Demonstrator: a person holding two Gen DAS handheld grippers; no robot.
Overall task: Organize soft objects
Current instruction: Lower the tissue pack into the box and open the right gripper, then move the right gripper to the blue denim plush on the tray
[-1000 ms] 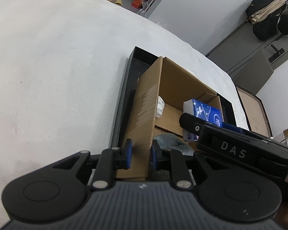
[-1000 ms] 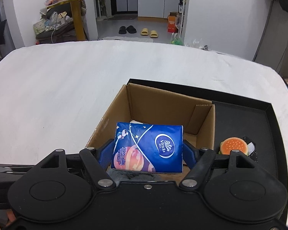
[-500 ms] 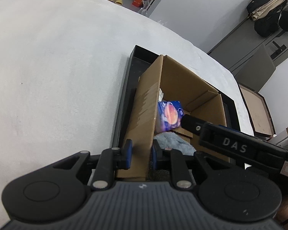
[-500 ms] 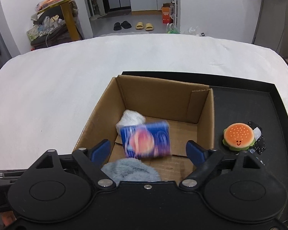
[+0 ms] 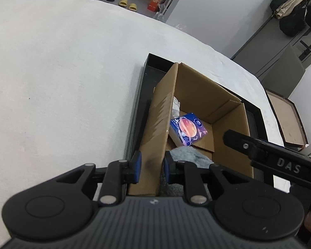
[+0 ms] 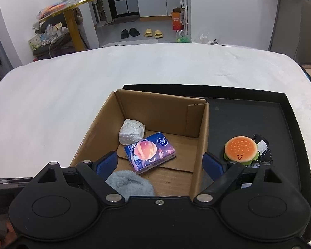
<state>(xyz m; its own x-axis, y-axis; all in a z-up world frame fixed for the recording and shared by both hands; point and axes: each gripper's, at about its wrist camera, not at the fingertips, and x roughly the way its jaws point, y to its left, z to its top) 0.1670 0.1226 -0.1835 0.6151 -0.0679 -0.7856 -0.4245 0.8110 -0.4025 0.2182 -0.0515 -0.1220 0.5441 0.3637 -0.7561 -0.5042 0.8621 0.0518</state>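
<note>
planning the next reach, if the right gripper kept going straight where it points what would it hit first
Probably the tissue pack on the floor of the box. The open right gripper points down into the box, with the pack just ahead between its fingers. Depth is uncertain; the grey plush lies nearer, lower.

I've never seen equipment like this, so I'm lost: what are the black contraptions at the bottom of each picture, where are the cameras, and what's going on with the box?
Each black contraption is a hand-held two-finger gripper; a person carries one in each hand, and each has a camera looking along its fingers.

The left gripper is shut on the near wall of the cardboard box, steadying it. The right gripper is open and holds nothing; its jaws have just been opening.

The box sits in a black tray on a white table. Inside it lie a blue tissue pack, a white wrapped bundle and a grey fluffy item. A burger plush rests on the tray, outside the box.
</note>
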